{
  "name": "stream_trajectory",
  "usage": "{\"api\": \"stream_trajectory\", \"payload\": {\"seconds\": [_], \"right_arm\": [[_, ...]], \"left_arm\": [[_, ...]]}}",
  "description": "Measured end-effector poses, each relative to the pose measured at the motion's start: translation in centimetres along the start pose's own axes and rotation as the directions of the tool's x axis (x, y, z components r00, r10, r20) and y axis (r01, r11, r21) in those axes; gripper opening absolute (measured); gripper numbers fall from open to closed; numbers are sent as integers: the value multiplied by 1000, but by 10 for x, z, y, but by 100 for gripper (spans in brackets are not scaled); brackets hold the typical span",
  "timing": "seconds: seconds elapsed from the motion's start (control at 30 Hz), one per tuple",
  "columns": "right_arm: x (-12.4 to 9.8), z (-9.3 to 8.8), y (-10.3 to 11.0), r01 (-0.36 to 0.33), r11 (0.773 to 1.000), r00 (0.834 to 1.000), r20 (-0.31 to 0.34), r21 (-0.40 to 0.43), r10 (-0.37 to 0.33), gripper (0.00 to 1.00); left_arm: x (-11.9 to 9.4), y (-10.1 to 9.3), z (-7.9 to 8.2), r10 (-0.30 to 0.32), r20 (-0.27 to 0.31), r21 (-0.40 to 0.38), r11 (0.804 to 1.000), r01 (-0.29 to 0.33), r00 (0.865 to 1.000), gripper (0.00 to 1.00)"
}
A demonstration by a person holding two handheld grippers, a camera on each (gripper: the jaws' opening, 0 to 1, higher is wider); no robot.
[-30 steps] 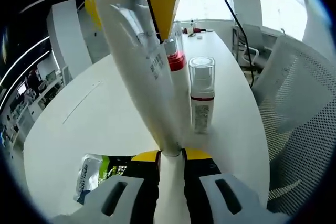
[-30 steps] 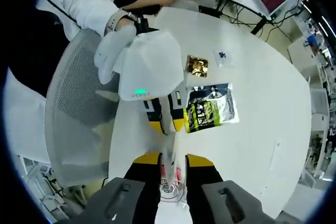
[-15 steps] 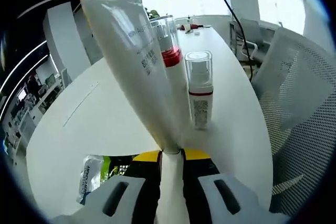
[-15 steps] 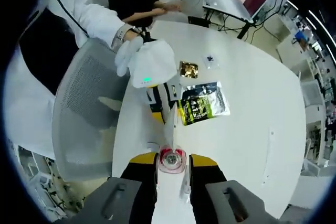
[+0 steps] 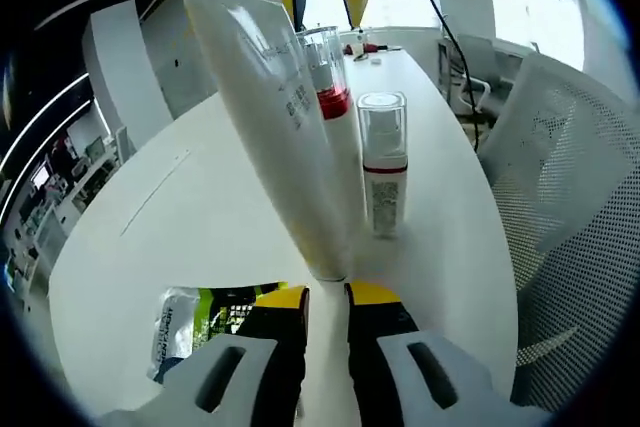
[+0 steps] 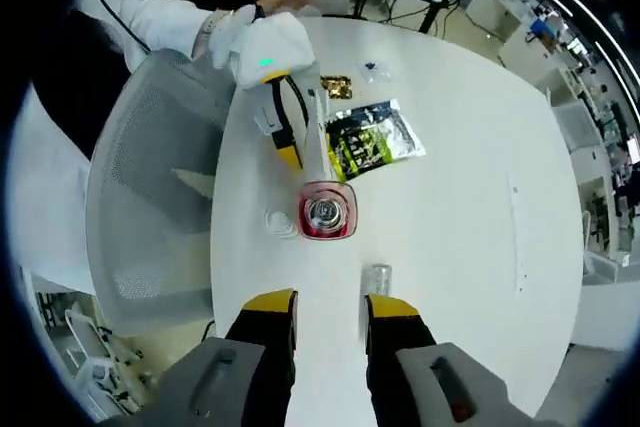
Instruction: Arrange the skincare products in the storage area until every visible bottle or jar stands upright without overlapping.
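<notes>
Tube (image 5: pixel 285 117), red-band bottle (image 5: pixel 328 77), pump bottle (image 5: pixel 383 172) upright on counter (image 5: pixel 200 227); both hand-held grippers (image 5: pixel 327 292) (image 6: pixel 331 299) apart, empty; placing looks done; next: check gaps.

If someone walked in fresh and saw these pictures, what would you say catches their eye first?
A tall white tube dominates the left gripper view, standing on its cap on the white table just beyond the left gripper, whose jaws are parted. Right behind it stand a red-banded bottle and a clear-capped pump bottle, while the right gripper hovers open above them.
</notes>
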State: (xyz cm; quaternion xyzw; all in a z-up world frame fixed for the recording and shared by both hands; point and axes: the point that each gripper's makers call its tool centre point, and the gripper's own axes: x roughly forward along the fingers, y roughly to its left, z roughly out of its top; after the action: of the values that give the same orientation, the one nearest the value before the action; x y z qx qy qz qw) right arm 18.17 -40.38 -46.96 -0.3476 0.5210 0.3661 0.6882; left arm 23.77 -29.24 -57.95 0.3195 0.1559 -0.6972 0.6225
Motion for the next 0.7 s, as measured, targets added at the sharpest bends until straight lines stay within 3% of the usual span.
{"api": "stream_trajectory", "payload": {"seconds": [0.23,0.6,0.7], "right_arm": [[17,-11,-6,-1,998,1000,29,63,-1,19],[43,-40,-25,35,991,999,5,129,-36,25],[46,-42,-19,45,988,999,5,147,-46,27]], "left_arm": [[-11,4,1,19,-13,-1,1000,-19,1000,13],[-19,7,-12,20,-72,4,1000,-20,997,18],[-20,10,-17,24,-85,-15,1000,-25,996,20]]}}
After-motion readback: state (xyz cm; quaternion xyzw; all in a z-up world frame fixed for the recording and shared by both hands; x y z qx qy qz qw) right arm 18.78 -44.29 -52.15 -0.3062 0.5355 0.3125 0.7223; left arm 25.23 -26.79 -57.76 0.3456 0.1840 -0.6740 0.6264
